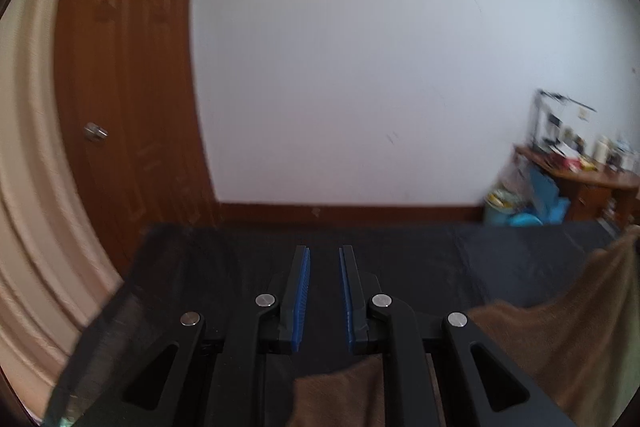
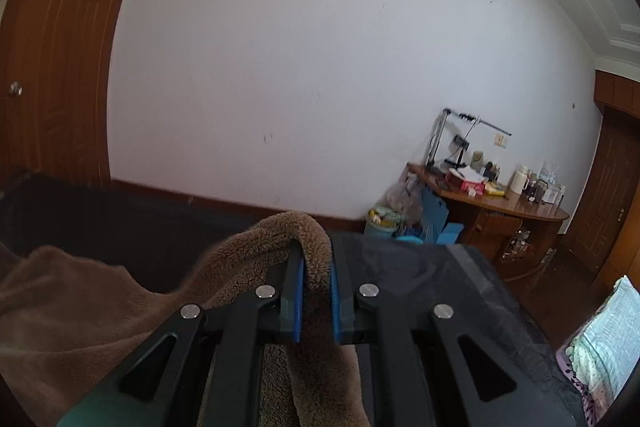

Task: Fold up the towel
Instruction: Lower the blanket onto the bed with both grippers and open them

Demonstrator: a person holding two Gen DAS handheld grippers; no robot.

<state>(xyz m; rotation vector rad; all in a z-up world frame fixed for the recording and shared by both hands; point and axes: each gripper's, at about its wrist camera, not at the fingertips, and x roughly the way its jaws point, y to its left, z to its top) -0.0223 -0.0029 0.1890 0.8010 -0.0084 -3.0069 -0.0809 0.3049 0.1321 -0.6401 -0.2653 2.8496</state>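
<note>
White wall (image 2: 320, 47), wooden door (image 1: 132, 87); brown towel (image 2: 80, 307) on black surface (image 1: 440, 259).

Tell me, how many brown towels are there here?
1. The brown towel is pinched in the right tongs and trails off to the left over the dark surface. Others could lie out of view.

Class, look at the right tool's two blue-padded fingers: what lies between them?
A band of the fluffy brown towel runs between the right tool fingers, arching over their tips; the right wrist view shows it.
</note>
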